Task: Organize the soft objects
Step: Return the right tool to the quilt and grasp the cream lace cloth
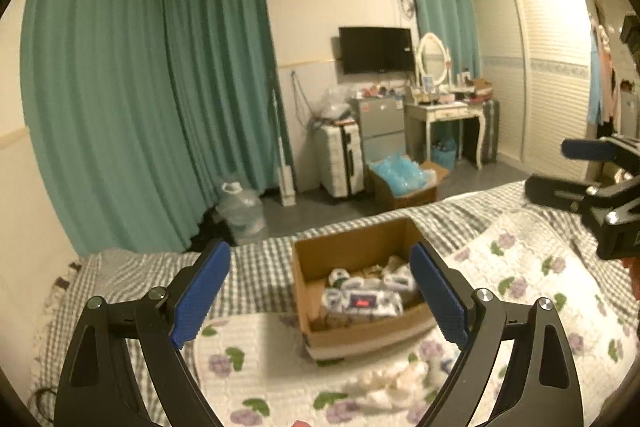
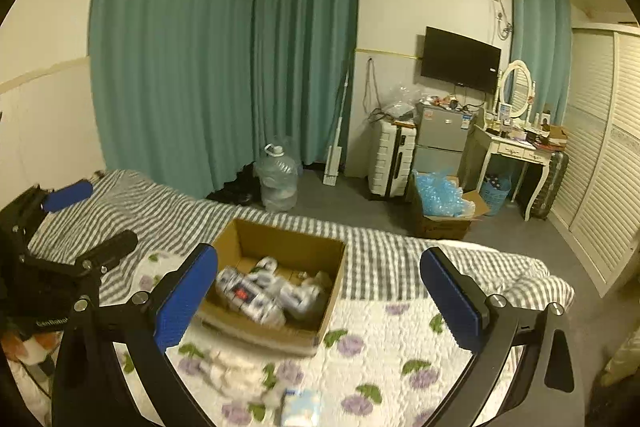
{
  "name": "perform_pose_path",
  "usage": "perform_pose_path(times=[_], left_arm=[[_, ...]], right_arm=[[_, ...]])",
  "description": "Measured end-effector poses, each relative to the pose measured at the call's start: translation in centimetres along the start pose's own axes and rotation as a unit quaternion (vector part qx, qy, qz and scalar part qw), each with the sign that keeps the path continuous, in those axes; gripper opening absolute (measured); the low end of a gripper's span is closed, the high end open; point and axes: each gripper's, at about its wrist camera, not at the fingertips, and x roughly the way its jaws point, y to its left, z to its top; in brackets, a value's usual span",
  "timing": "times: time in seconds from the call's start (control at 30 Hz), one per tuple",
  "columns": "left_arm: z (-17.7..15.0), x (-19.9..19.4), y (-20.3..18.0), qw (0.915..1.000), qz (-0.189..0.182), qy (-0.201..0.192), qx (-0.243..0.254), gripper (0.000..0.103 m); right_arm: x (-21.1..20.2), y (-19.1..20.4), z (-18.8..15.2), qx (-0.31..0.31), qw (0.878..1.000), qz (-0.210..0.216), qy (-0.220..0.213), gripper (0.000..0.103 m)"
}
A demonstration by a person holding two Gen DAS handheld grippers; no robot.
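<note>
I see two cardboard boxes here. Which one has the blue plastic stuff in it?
The cardboard box on the floor, beside the white suitcase, holds the blue plastic. The cardboard box on the bed holds white wrapped packs instead.

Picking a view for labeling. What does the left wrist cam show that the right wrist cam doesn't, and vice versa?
Left wrist only: clothes hanging at the far right edge. Right wrist only: a small blue-white packet on the floral quilt, and something orange and white at lower left. Both: the open cardboard box of wrapped packs, loose white soft items in front of it, and both grippers open and empty.
</note>
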Motion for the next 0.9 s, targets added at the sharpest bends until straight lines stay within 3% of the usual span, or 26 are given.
perform_pose_path(times=[0.27, 0.4, 0.5, 0.63, 0.7, 0.77, 0.9], left_arm=[[-6.6, -0.1, -0.9, 0.9991, 0.034, 0.021, -0.015, 0.093], [-10.1, 2.6, -0.8, 0.998, 0.038, 0.042, -0.029, 0.093], [-13.1, 4.6, -0.3, 0.9947, 0.066, 0.049, -0.062, 0.093], [-16.3, 6.9, -0.2, 0.9907, 0.062, 0.095, -0.075, 0.093], [-17.5, 8.2, 0.0, 0.9865, 0.07, 0.122, -0.083, 0.093], [-18.5, 9.7, 0.3, 0.9818, 0.051, 0.157, -0.095, 0.093], [-19.4, 11.1, 0.7, 0.9754, 0.054, 0.184, -0.11, 0.093]], right_arm=[[1.6, 3.1, -7.3, -0.011, 0.999, 0.012, 0.045, 0.102], [5.1, 3.9, -11.3, -0.001, 0.996, 0.035, 0.079, 0.102], [8.4, 4.4, -13.7, 0.002, 0.993, 0.05, 0.108, 0.102], [12.9, 5.1, -16.9, 0.016, 0.988, 0.069, 0.14, 0.102], [14.4, 5.7, -18.0, 0.015, 0.987, 0.071, 0.145, 0.099], [16.0, 6.5, -19.0, 0.009, 0.985, 0.077, 0.157, 0.094], [18.7, 7.4, -20.1, 0.005, 0.977, 0.096, 0.192, 0.079]])
